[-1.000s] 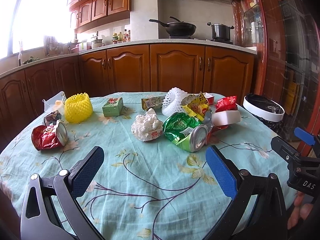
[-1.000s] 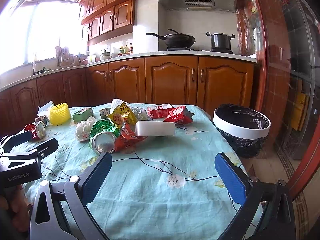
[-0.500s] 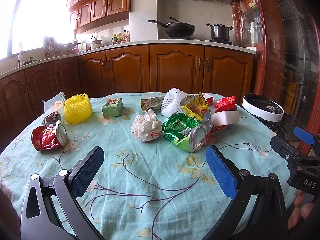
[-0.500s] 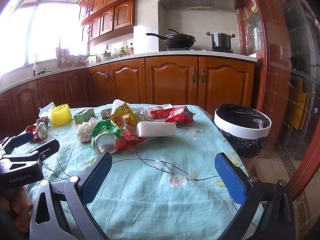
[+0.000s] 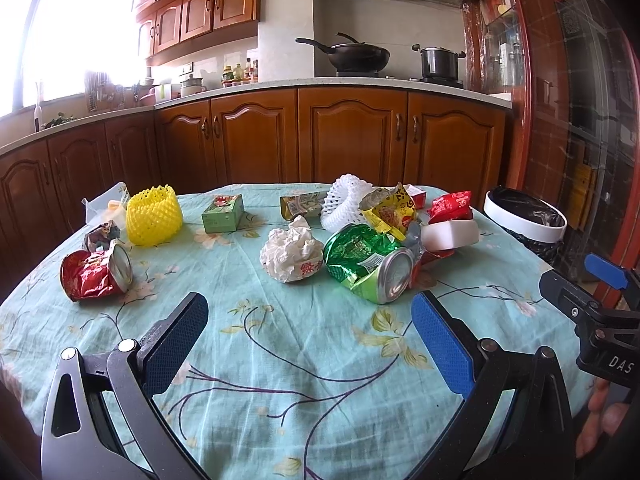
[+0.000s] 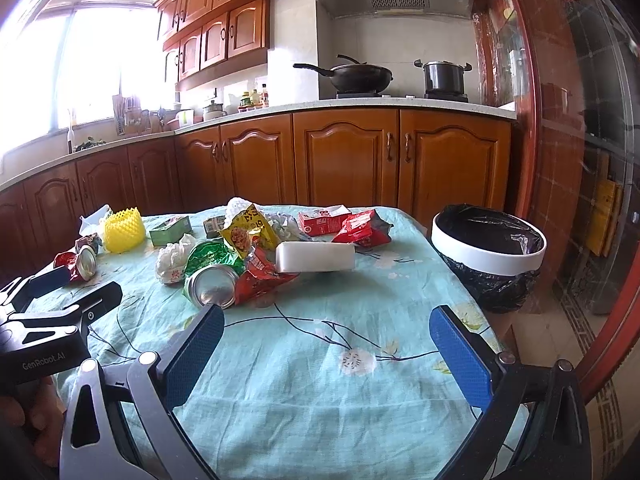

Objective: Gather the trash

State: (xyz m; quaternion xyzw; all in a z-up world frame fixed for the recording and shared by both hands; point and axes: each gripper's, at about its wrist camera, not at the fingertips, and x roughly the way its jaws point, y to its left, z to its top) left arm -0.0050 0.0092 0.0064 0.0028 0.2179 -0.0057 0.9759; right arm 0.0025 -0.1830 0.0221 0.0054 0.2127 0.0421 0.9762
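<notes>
Both claws hang low over the near edge of the tabletop (image 5: 280, 360), which is covered in a pale blue floral cloth, and both stand wide open with nothing between their blue pads. The left claw (image 5: 310, 338) faces the litter from the near side; the right claw (image 6: 326, 346) is held further right, and each one shows at the edge of the other's view. The trash lies scattered across the far half of the cloth. A crushed red can (image 5: 96, 274) rests on its side at the left, with a yellow foam net (image 5: 154, 216) behind it and a small green box (image 5: 223, 213) further back. Near the middle sits a crumpled white paper ball (image 5: 291, 256), just beside a crushed green can (image 5: 368, 270) whose silver end faces the camera. Behind these are a white foam net (image 5: 344, 204), a yellow snack wrapper (image 5: 390, 212), a red wrapper (image 5: 450, 206) and a white foam block (image 6: 315, 257), all bunched together and partly overlapping. The bin (image 6: 488, 254), white-rimmed with a black liner, stands on the floor just beyond the right edge of the tabletop.
</notes>
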